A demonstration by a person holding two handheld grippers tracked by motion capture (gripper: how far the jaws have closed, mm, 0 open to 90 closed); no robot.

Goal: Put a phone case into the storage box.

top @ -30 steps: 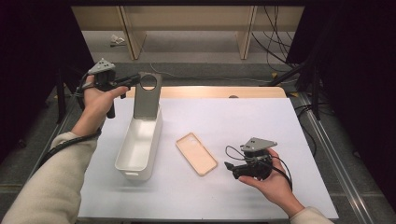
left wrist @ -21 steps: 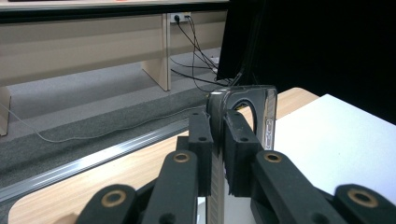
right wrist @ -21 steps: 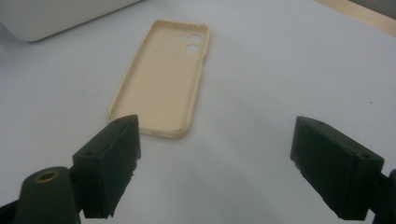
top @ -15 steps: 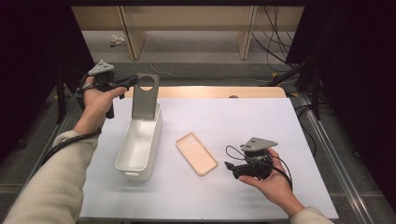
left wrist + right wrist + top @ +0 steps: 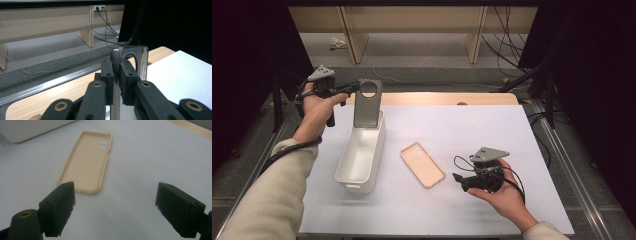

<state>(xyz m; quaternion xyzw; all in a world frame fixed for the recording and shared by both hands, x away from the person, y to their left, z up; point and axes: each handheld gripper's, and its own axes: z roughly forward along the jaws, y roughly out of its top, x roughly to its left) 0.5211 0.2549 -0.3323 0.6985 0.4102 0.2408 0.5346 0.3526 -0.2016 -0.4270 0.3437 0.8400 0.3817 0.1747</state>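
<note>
I have the left gripper (image 5: 354, 88) clamped on the top edge of a grey phone case with a round camera cut-out (image 5: 366, 103), and I hold it upright over the far end of the long white plastic bin (image 5: 360, 156). In the left gripper view the two black pads pinch the case's rim (image 5: 130, 53) from both sides, so the grip looks firm. Whether the case's lower edge touches the bin floor or only hangs inside, I cannot tell.

My right gripper (image 5: 460, 179) rests low over the white table mat (image 5: 522, 150), jaws wide apart and holding nothing. In its own view a beige soft phone case (image 5: 86, 162) lies open side up on the mat, just ahead of the jaws; from above it sits between the bin and my right hand.

I judge this to be the placing step: the grey case is being set into the bin. Next I would lower it until it rests inside, then part the left jaws and lift clear. After that, the right gripper would need to reach forward and close on one long edge of the beige case.
</note>
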